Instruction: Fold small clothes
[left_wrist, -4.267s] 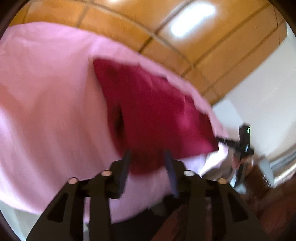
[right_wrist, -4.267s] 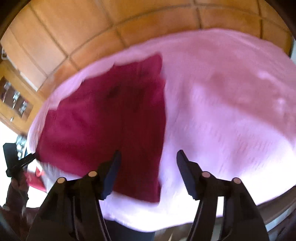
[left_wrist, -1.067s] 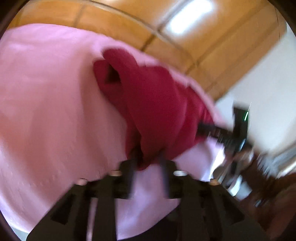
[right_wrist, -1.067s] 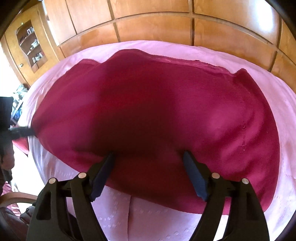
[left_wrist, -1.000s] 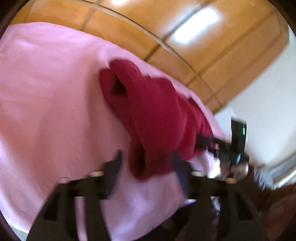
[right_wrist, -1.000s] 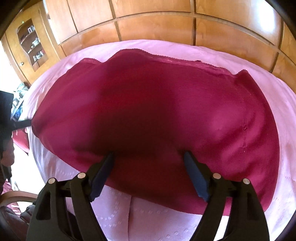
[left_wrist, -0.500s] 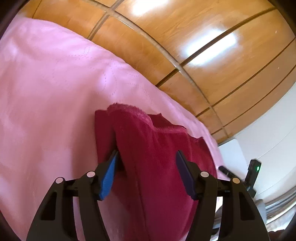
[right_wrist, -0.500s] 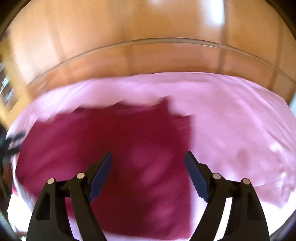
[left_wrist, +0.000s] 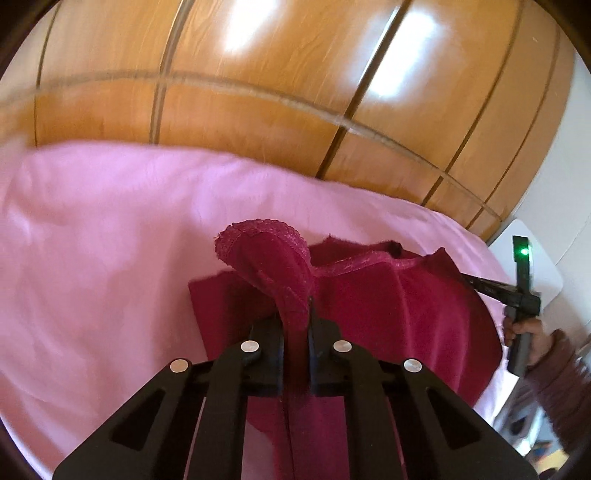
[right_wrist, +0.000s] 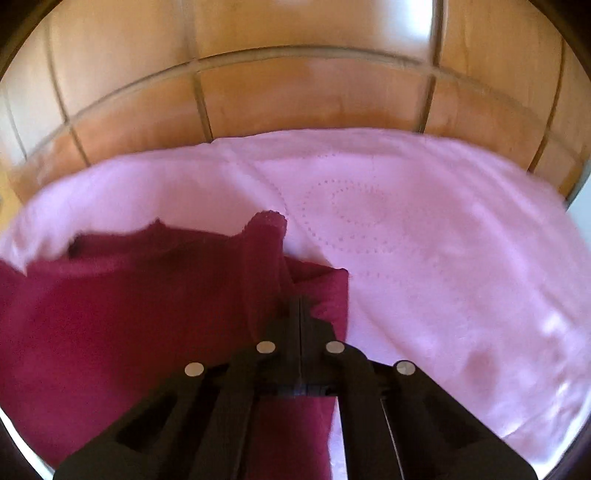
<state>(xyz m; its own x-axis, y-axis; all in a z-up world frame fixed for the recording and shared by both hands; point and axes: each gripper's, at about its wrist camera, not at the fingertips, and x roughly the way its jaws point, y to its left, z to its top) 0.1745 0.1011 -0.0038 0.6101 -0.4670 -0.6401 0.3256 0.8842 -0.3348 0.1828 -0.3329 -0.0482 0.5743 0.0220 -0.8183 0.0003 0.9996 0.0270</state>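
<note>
While the pink bedspread (right_wrist: 424, 236), smooth and faintly stitched with dotted circles, covered the bed in front of glossy wooden wall panels (left_wrist: 258, 92), the dark red garment (left_wrist: 399, 306) lay spread across it, a soft, plush-looking cloth with a scalloped lace trim. By the look of it, the step in hand was raising 2 edges for a fold. The left hand-held gripper (left_wrist: 296, 325) was pressed together on a lace-edged flap that stood up and curled over its tips. The right hand-held gripper (right_wrist: 300, 306) was likewise pinched on a raised corner of the garment at its right edge. Next, both would probably need to carry the held cloth across evenly and lay it flat before letting go.
</note>
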